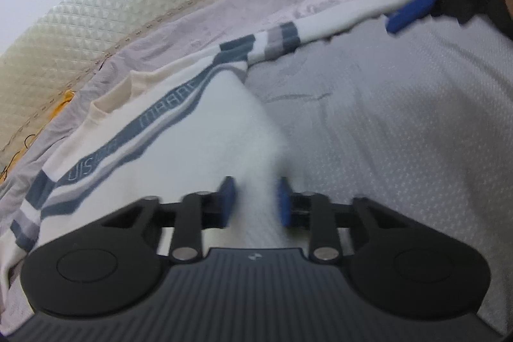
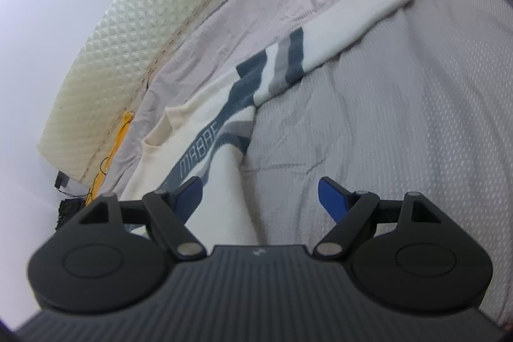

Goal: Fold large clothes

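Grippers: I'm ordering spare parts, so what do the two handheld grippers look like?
Both the left gripper and right gripper match: ribbed dark-grey bodies, black linkage bars on silver pivot pins, round black discs either side, and blue fingers.

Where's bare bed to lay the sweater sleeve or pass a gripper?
Free: grey bedcover right of the sweater body, below its outstretched sleeve. Crowded: the sweater's far side, a narrow strip of cover along the quilted headboard.
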Motion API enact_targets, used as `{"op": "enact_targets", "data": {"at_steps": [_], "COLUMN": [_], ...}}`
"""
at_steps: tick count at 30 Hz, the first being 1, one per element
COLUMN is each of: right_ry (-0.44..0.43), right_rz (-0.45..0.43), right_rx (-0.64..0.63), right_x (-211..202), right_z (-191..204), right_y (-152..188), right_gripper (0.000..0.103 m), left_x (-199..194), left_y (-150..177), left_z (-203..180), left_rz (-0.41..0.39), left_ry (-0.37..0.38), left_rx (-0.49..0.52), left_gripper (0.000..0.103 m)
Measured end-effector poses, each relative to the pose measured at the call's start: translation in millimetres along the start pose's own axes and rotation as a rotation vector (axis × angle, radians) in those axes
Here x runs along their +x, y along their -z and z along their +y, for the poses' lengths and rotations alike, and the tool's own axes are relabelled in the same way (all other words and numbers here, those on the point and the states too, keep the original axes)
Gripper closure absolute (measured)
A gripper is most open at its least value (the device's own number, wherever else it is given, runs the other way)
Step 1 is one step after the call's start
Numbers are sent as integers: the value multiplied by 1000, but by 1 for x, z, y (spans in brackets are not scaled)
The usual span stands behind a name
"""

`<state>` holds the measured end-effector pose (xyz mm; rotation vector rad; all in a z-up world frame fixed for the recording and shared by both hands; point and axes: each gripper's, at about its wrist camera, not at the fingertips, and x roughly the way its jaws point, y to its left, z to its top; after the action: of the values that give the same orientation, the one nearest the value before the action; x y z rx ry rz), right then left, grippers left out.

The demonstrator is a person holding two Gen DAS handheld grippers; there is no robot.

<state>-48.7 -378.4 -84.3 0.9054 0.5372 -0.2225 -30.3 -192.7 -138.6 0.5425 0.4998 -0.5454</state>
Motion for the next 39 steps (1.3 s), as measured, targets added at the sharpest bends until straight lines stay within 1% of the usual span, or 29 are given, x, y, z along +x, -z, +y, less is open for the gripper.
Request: {"op": "enact_targets", "data": {"at_steps": [2,4,6,11,15,18,20,21,22,24,26,27,29,30,32,34,35,36,37,39], "right_ry": [4,-5,-43,-172,-249,-284,-302,-312,-318,-315,-294,-289,-301,-323,-364,-397,-420,-443,-461,-467], "right_rz": [13,24,43,153,249,306,346,378,415,467,504,507,490,482,465,440,424,412,403,378], "right_rx": [2,-1,18,117,179,187,198,213,221,216,188,178,168,178,196,168,152,141,129,86], "right_x": [2,4,7,28,52,69,81,89,98,110,119,120,119,116,115,109,105,102,99,91], "right_z": [-1,0,0,0,8,17,21,22,24,29,34,36,38,37,40,45,49,53,57,65], "right_y": [1,3,6,20,38,54,64,70,78,91,105,110,111,110,106,102,100,98,96,90], "right_gripper": [21,20,20,20,20,20,22,26,28,29,38,43,49,54,56,68,71,75,80,87], "left_x": [-7,-15,-25,-37,-36,-33,-33,-31,-31,-27,-25,-23,-20,-20,-18,-15,-11,-9,-7,-3], "left_y": [-3,-6,-9,-8,12,31,44,48,52,59,65,66,67,66,64,63,63,64,65,67], "left_z": [10,24,42,116,174,205,221,227,234,241,245,246,246,245,243,241,240,240,239,238], "left_rz": [-23,-36,-48,-57,-44,-24,-14,-12,-10,3,13,17,23,25,27,32,36,40,45,45], "left_ry": [-9,-19,-32,-25,-9,-4,-10,-22,-33,-35,-13,-9,-8,-9,-13,-20,-15,-4,12,54], "left_rx": [-29,-76,-145,-462,-734,-901,-995,-1023,-1042,-1073,-1114,-1122,-1119,-1114,-1101,-1096,-1099,-1106,-1113,-1128], "left_gripper": [85,86,86,88,88,89,97,97,97,97,97,97,97,97,97,97,97,97,97,97]}}
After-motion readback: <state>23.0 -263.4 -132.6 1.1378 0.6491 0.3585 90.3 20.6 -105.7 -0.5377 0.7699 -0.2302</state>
